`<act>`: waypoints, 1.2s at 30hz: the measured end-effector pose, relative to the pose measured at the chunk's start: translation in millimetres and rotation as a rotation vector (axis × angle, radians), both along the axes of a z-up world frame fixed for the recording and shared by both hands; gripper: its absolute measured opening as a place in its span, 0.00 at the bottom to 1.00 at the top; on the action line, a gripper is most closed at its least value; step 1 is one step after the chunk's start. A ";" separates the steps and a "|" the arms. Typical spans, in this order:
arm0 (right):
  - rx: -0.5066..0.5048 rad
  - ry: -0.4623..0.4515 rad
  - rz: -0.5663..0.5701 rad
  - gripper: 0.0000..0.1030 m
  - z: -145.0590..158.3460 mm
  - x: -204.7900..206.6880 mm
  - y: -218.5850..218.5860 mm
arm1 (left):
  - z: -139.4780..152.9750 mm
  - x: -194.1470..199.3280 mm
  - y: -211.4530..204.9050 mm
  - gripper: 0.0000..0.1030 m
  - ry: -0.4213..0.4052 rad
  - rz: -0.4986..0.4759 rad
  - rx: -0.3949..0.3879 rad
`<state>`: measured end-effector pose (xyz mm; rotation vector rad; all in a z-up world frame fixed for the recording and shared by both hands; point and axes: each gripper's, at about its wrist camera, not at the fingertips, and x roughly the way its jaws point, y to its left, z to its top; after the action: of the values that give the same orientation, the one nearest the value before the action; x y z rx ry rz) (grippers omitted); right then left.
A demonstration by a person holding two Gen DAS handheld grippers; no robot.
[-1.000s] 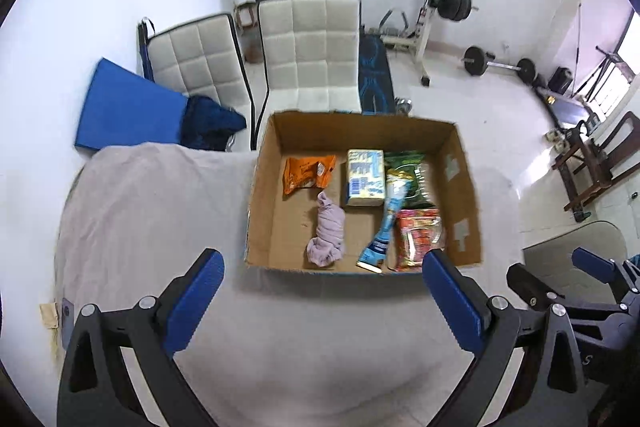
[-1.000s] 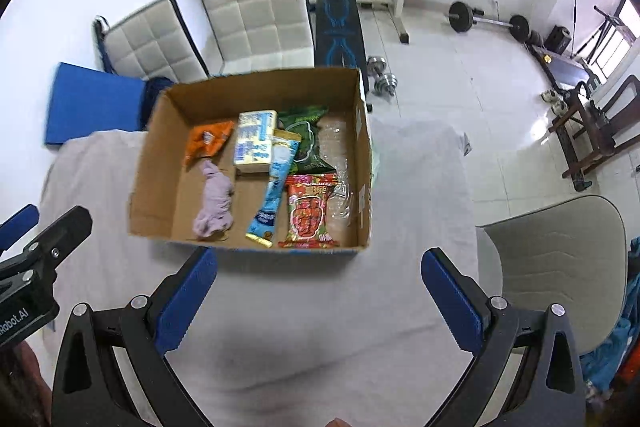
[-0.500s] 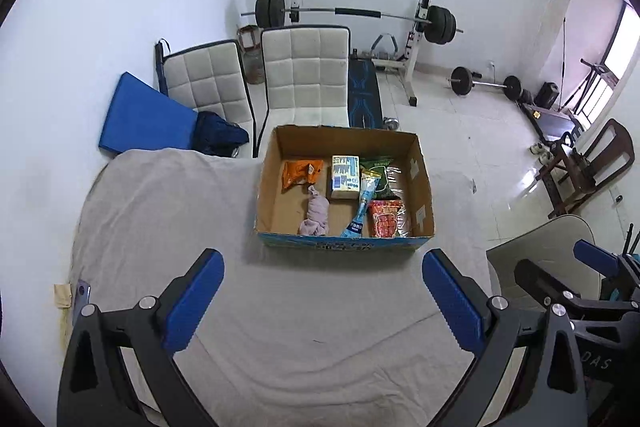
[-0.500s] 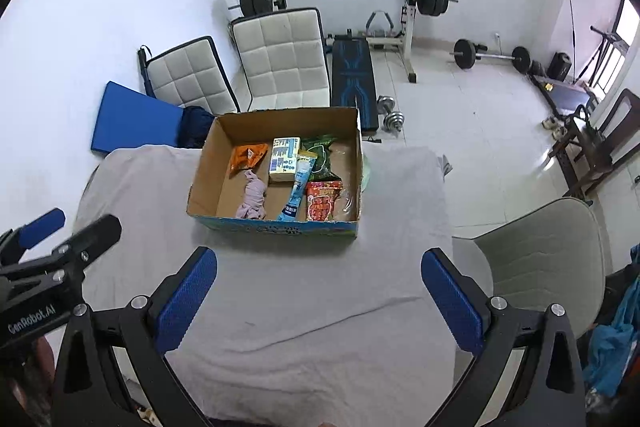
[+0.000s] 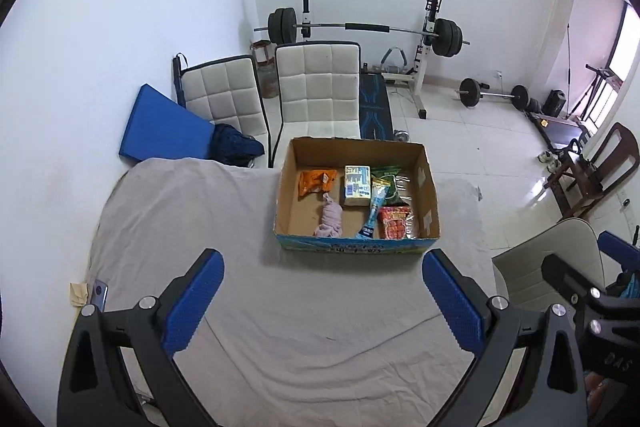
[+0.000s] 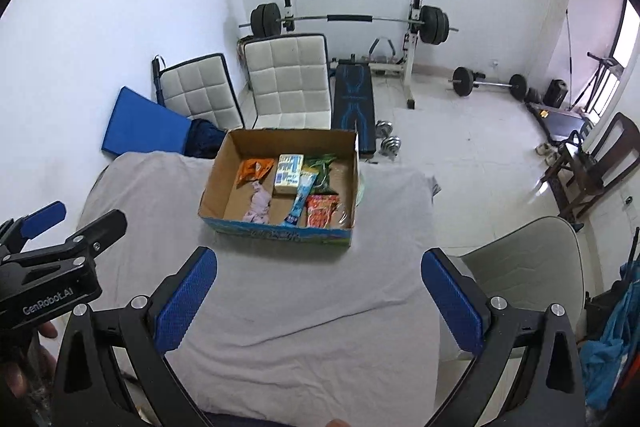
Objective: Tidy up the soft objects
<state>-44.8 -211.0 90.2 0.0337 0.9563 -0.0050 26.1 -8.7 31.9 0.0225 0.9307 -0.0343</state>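
Left gripper (image 5: 322, 287): you've drawn it back and up from the cardboard box (image 5: 356, 249).
Right gripper (image 6: 318, 285): you've pulled it away likewise.
Box: now sits well apart from both.

A wide stretch of bare grey cloth (image 5: 312, 311) is seen on the near side of the cardboard box (image 5: 356, 247), with only low wrinkles on it. The box is open at the top and entry from above is unblocked; its four upright walls bar any sideways approach. Inside the box, the left part of the floor is bare, while the middle and right are filled by packets and a bunched pink cloth (image 5: 331, 217). Beyond the box, two white chairs (image 5: 318, 91) stand close against the table's far edge. Right of the box, a beige chair (image 6: 524, 267) stands beside the table.
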 end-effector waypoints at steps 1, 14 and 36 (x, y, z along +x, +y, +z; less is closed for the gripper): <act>-0.013 -0.002 -0.010 1.00 -1.0 2.5 0.3 | -0.7 0.5 0.6 0.99 -0.002 0.000 -0.002; -0.030 -0.039 -0.075 1.00 -6.5 32.3 -5.0 | -0.1 17.6 12.8 0.99 -0.053 0.038 0.004; -0.044 -0.077 -0.052 1.00 10.9 32.6 5.1 | 8.6 18.6 15.0 0.99 -0.064 0.029 -0.006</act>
<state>-12.1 -205.9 101.1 0.0183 0.8777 -0.0719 44.8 6.3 40.5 0.0046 0.8665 -0.0096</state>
